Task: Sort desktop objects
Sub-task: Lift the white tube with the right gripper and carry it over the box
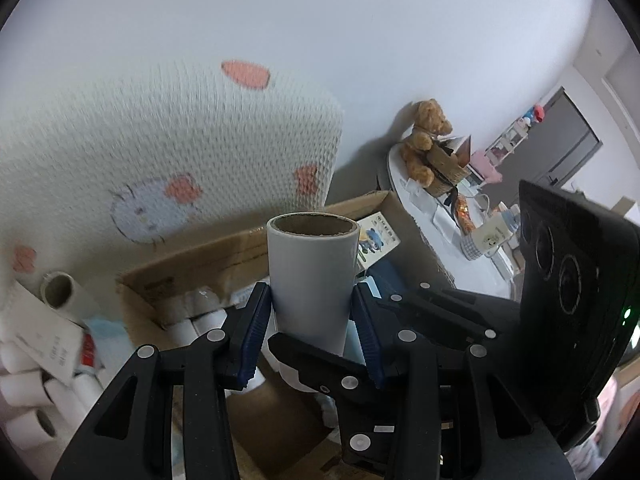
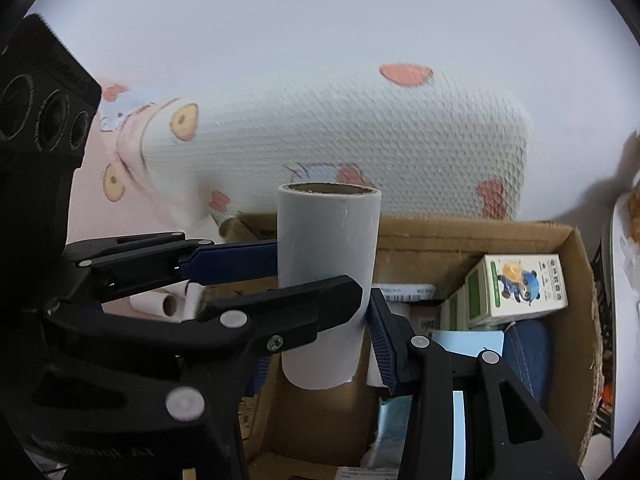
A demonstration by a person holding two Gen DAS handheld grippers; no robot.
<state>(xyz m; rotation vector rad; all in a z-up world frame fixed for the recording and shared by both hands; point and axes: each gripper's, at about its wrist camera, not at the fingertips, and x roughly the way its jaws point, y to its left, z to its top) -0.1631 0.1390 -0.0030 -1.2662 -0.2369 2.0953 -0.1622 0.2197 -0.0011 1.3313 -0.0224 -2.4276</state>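
Left wrist view: both grippers pinch 1 upright grey roll [image 1: 310, 280] above the open cardboard box [image 1: 224, 256]; the left gripper [image 1: 314, 320] fingers [image 1: 256, 320] clamp its sides, and the right gripper [image 2: 320, 320] fingers [image 2: 380, 336] grip it too.

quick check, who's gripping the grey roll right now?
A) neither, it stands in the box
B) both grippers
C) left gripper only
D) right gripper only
B: the grey roll stands upright between the blue pads of the left gripper, while the right gripper clamps the same roll lower down, crossing the left one's fingers. It is held above the cardboard box, not resting in it.
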